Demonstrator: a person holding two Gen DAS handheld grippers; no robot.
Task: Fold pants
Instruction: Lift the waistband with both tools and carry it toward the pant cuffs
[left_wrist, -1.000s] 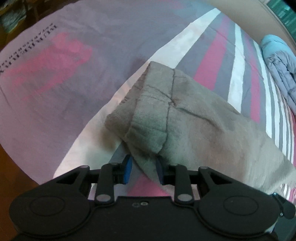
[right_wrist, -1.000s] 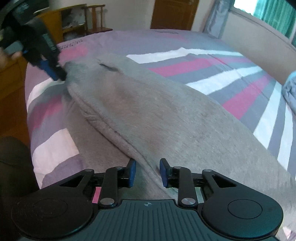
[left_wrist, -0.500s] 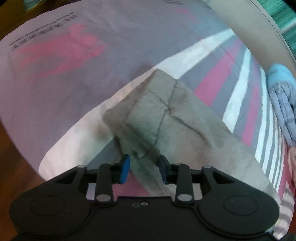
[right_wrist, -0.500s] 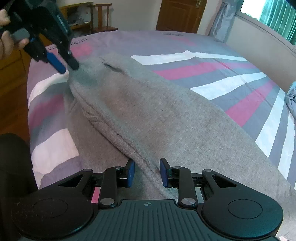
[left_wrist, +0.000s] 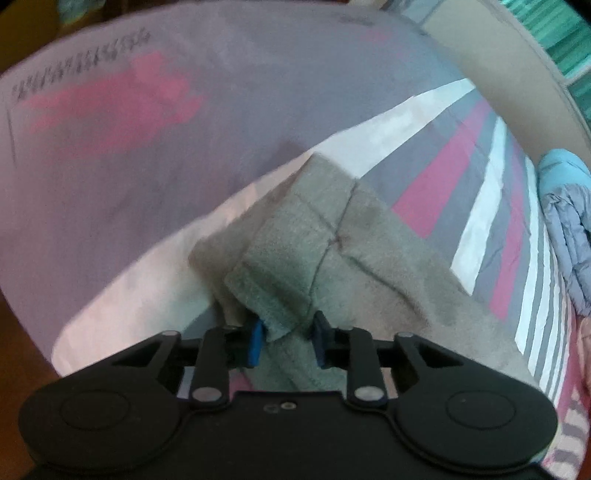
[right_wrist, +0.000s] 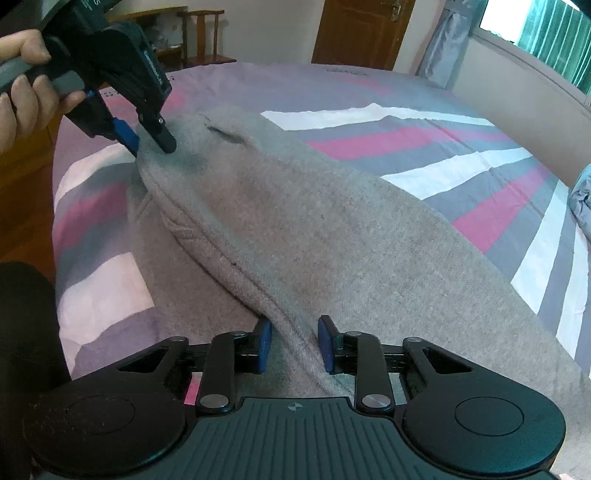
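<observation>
Grey fleece pants (right_wrist: 314, 221) lie on a striped bed, with one end lifted off it. My left gripper (left_wrist: 286, 341) is shut on a corner of the pants (left_wrist: 332, 251), cloth pinched between its blue pads. It also shows in the right wrist view (right_wrist: 147, 138), held by a hand at the top left, gripping the far corner. My right gripper (right_wrist: 293, 345) is shut on the near edge of the pants, a fold of cloth between its pads. The lifted edge runs taut between the two grippers.
The bedspread (right_wrist: 424, 147) has pink, grey, white and mauve stripes. A blue-grey bundle of clothing (left_wrist: 565, 221) lies at the bed's right side. A wooden door (right_wrist: 362, 33), a chair (right_wrist: 203, 33) and a curtained window (right_wrist: 546, 33) stand beyond the bed.
Both grippers have risen with the pants' edge, lifting it higher off the bed. The left gripper has come nearer in the right wrist view.
</observation>
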